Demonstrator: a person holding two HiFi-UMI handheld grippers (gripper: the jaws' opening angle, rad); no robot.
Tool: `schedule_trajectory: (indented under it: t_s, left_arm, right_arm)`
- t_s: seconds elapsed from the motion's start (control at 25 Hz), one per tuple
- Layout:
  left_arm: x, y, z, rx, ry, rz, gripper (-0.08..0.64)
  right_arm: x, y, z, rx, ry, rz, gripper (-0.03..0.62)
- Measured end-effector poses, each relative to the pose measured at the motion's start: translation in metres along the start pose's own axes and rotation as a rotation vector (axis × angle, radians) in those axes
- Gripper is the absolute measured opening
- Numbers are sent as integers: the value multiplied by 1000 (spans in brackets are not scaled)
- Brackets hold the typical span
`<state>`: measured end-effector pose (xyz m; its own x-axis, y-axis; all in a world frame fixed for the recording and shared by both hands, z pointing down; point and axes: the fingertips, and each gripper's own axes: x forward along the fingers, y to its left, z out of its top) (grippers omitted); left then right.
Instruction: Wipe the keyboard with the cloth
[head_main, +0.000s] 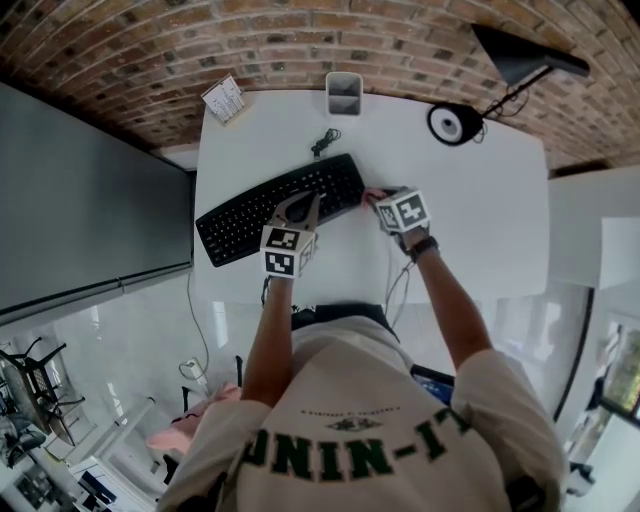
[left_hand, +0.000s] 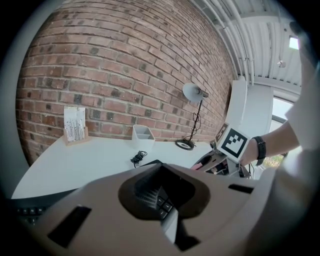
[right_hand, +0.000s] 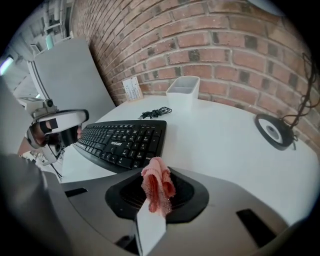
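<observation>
A black keyboard (head_main: 255, 212) lies slantwise on the white table (head_main: 480, 220). My left gripper (head_main: 299, 208) rests over the keyboard's right half with its jaws together; black keys (left_hand: 162, 202) show just past its tips in the left gripper view. My right gripper (head_main: 378, 201) is at the keyboard's right end, shut on a bunched pink cloth (right_hand: 157, 186). In the right gripper view the keyboard (right_hand: 125, 142) lies just ahead and to the left of the cloth, and the cloth is apart from the keys. The right gripper's marker cube (left_hand: 231, 141) shows in the left gripper view.
A white pen holder (head_main: 343, 93), a card stand (head_main: 224, 98) and the coiled keyboard cable (head_main: 322, 142) sit at the table's far edge by the brick wall. A desk lamp (head_main: 455, 123) stands at the far right. A dark panel (head_main: 90, 200) borders the table's left.
</observation>
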<state>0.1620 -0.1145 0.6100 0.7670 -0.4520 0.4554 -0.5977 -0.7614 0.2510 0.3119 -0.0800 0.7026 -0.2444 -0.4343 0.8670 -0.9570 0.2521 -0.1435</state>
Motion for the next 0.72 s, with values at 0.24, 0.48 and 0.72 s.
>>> schedule_trajectory:
  t_s: [0.24,0.48,0.72]
  left_arm:
    - [-19,10,9,-29,-37,44,2]
    - [-70,32,43,-14,-103,139,2]
    - [-156,61,87,9,-191,286,2]
  right_arm:
    - [-1,0,4,22,-26,-21,58]
    - [-29,47,55,11,-174,-21,58]
    - [-75,137,138,-25,-420,17,58]
